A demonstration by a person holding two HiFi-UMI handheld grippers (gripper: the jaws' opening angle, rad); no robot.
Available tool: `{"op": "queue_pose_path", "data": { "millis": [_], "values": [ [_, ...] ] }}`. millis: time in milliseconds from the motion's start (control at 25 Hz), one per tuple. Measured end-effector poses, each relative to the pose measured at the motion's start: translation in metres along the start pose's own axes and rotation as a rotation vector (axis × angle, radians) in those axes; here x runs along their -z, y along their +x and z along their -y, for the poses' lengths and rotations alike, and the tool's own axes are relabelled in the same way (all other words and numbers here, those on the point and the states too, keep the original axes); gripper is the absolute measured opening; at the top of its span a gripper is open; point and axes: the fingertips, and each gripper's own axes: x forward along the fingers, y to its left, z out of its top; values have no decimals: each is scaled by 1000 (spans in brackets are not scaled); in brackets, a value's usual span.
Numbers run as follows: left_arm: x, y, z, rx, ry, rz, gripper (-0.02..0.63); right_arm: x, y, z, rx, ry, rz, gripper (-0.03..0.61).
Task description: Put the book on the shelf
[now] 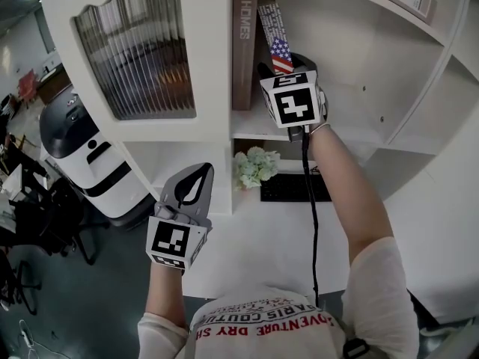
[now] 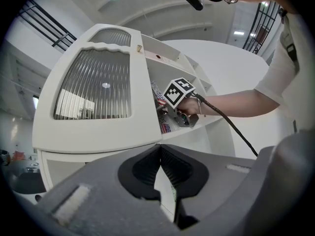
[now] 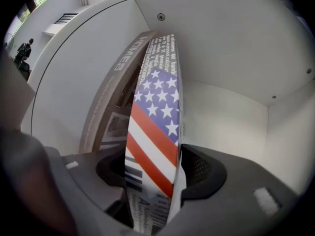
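A thin book with a stars-and-stripes cover [image 1: 275, 40] stands on the white shelf [image 1: 352, 129], leaning left against a brown book marked HOMES [image 1: 244, 43]. My right gripper [image 1: 283, 72] reaches level into that shelf bay. In the right gripper view the flag book [image 3: 155, 117] rises between the jaws of the right gripper [image 3: 157, 181], which stand just off its two covers, open. My left gripper [image 1: 200, 172] hangs lower left in front of the cabinet, shut and empty; its jaw tips meet in its own view [image 2: 160, 154].
A ribbed glass cabinet door [image 1: 135, 54] is left of the shelf bay. Below the shelf, on a white desk, are a bunch of pale flowers [image 1: 256, 167] and a black keyboard [image 1: 296, 188]. A white and black rounded machine [image 1: 82, 155] stands on the floor at left.
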Motion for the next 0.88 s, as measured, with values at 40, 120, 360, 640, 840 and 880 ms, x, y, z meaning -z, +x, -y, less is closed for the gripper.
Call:
{"op": "queue_pose_path", "data": {
  "millis": [40,120,360,640,840,880],
  "values": [
    [1,0,-1,-4,-2,-2,5,1,2,1,-5,3,-2,252],
    [1,-1,-2,-8,-4,-3,5,4,4,0,-18,15,-11,278],
    [-2,-10,3,-6,-6,-1,5,-2,-20,1,31,23,43,318],
    [-2,-19,22,19,-22,-2,5,-9,-75,-4,12,35,124,314],
    [-5,-27,40,39,-11,1,5,-8,-123,-5,49,28,215,153],
    [-5,-29,44,44,-13,1,5,-5,-132,-6,55,25,228,121]
  ]
}}
